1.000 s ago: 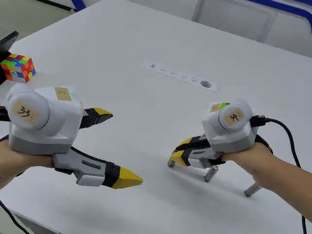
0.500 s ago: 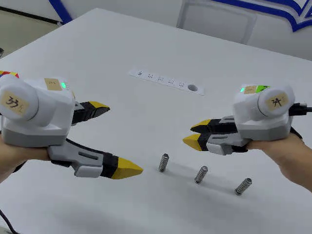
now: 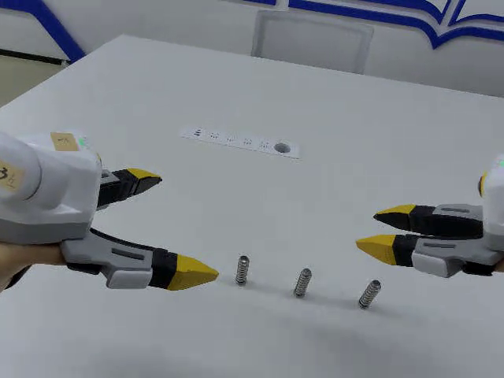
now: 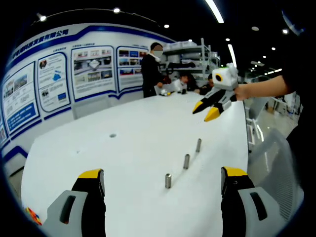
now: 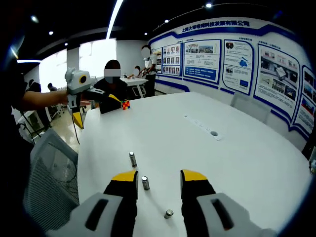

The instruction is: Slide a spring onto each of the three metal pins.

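Bench [image 3: 331, 110]: big, white, rounded; far edge runs along the top of the head view w/ a chair [image 3: 311, 39] just behind it. Wide bare top betw. the two tools and out to the far edge. In the right gripper view the near edge curves past on the left, a mesh chair [image 5: 49, 168] just beside it.

Left hand-held gripper [image 3: 185, 225]: low at left over the bench, jaws spread wide, grasping nothing, touching nothing.

Right hand-held gripper [image 3: 369, 228]: at right, jaws apart but much narrower, also released, nothing betw. the tips, off the bench.

Both point inward at each other, well apart.

Socket strip [image 3: 240, 142]: flush in the bench, mid-top, well apart from the tools.

Colour cube [image 5: 126, 104]: far end of the bench.

3 springs, each upright on its pin, in a row near the near edge, betw. the tools: left spring [image 3: 242, 270] near the left tool's lower tip, mid spring [image 3: 302, 283], right spring [image 3: 368, 294] below the right tool's tips. None touched.
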`<action>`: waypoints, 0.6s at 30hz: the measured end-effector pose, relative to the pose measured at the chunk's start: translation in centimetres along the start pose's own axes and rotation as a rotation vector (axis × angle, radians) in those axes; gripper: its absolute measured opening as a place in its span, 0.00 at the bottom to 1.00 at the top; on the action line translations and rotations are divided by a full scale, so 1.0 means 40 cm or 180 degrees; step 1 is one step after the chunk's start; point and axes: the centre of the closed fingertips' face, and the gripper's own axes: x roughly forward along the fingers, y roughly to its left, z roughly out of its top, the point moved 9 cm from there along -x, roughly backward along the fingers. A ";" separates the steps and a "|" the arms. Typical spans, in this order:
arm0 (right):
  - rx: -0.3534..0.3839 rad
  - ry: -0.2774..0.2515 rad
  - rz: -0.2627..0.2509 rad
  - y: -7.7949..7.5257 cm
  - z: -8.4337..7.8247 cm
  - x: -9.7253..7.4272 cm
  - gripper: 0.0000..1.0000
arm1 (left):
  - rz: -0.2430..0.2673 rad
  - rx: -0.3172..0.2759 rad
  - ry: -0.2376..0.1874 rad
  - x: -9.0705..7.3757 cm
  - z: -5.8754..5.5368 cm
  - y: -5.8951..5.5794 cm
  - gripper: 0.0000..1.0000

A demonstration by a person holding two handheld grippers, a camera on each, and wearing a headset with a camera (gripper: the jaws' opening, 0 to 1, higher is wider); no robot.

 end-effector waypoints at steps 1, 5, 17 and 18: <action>0.0051 -0.0058 -0.0024 0.001 -0.008 -0.019 0.37 | -0.0003 -0.0003 0.0004 0.001 0.001 0.000 1.00; 0.0082 -0.0125 -0.0055 0.004 -0.036 -0.069 0.46 | -0.0033 -0.0044 -0.0012 0.003 0.004 -0.001 1.00; 0.0116 -0.0158 -0.0136 0.003 -0.075 -0.149 0.68 | -0.0099 -0.0030 0.0026 0.012 0.013 -0.019 1.00; 0.0105 -0.0150 -0.0142 0.004 -0.076 -0.152 0.70 | -0.0095 -0.0027 0.0029 0.012 0.012 -0.020 1.00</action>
